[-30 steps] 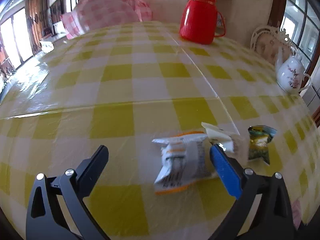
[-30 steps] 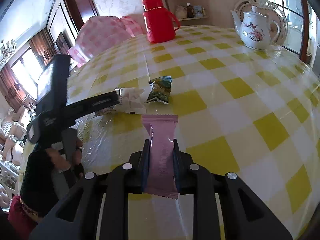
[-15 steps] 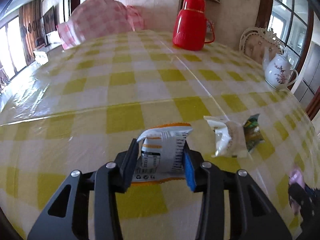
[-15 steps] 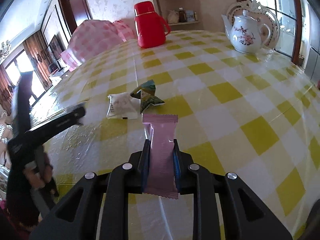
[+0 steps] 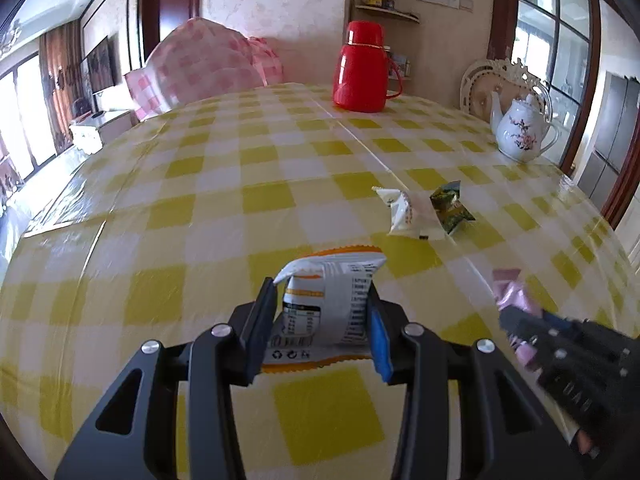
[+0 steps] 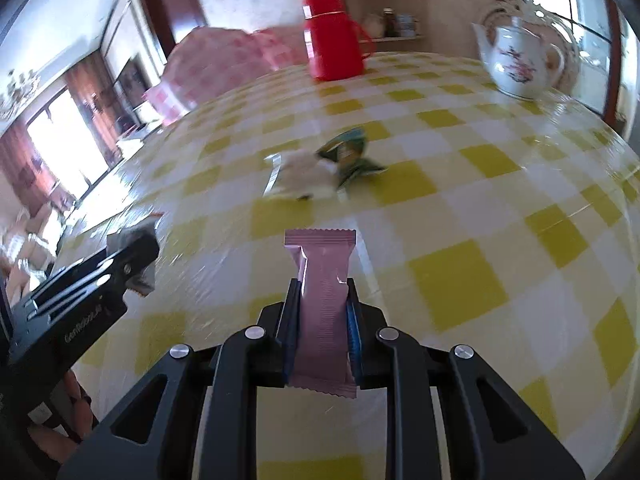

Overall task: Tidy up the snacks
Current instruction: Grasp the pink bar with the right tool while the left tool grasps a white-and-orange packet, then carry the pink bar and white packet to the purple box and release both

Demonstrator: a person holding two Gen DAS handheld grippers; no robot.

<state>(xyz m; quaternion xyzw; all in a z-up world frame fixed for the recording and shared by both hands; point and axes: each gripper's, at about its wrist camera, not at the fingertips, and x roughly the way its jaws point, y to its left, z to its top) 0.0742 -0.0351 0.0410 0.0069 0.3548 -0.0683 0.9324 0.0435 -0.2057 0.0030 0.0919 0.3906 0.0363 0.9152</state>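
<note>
My left gripper [image 5: 320, 320] is shut on a white and orange snack packet [image 5: 332, 300], held above the yellow checked tablecloth [image 5: 200, 208]. My right gripper [image 6: 322, 320] is shut on a pink snack bar [image 6: 322, 280]; it also shows at the right of the left wrist view [image 5: 516, 308]. A white snack packet [image 5: 404, 212] and a green snack packet [image 5: 450, 206] lie touching on the table, ahead and to the right. They also show blurred in the right wrist view, white [image 6: 304, 172] and green [image 6: 348, 156].
A red thermos jug [image 5: 362, 68] stands at the far side of the table. A white flowered teapot [image 5: 520, 132] stands at the far right. A pink checked cover [image 5: 200, 64] lies at the far left. The left gripper's body [image 6: 80, 300] is at my right gripper's left.
My left gripper closed on the white and orange packet and lifted it back from the table. My right gripper, still holding the pink bar, swung closer beside it.
</note>
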